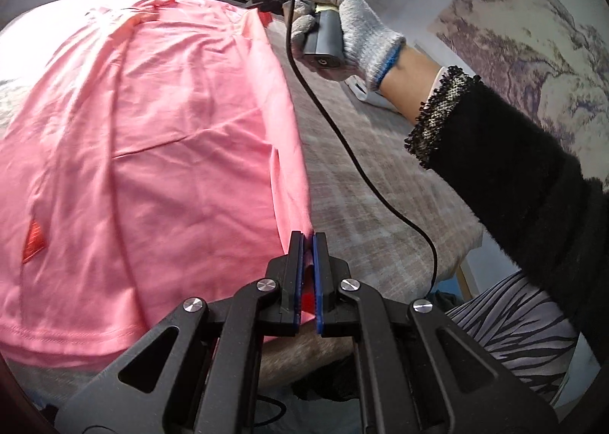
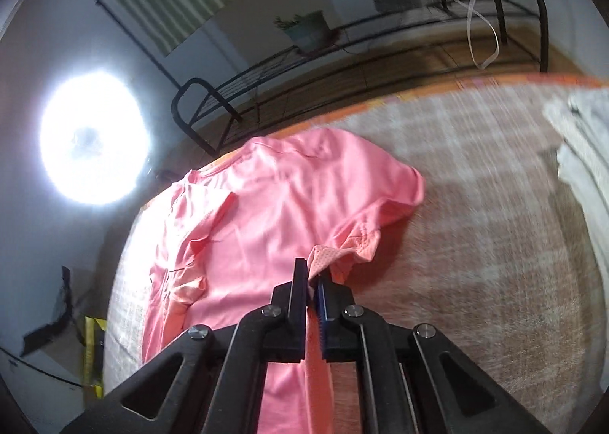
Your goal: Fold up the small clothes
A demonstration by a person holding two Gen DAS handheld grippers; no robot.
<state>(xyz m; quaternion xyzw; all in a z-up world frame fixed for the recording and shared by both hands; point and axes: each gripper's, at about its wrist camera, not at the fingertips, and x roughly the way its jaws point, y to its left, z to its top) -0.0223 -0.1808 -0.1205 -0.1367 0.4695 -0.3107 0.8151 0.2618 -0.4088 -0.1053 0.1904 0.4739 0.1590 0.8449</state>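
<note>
Both grippers, left [image 1: 308, 240] and right [image 2: 313, 274], clamp the pink shirt [image 1: 152, 152] edge; soft, limp cotton, best held at hem corners.

One pink shirt [image 1: 144, 152], two grippers, one potted plant [image 2: 308, 30]

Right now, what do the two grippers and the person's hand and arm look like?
Both the left gripper and right gripper are matte black linkages with silver pivot screws and blue pads inside the jaws. A grey knit glove with a blue cuff, then a fuzzy black sleeve with beaded trim. A black cable hangs from the handle.
</note>
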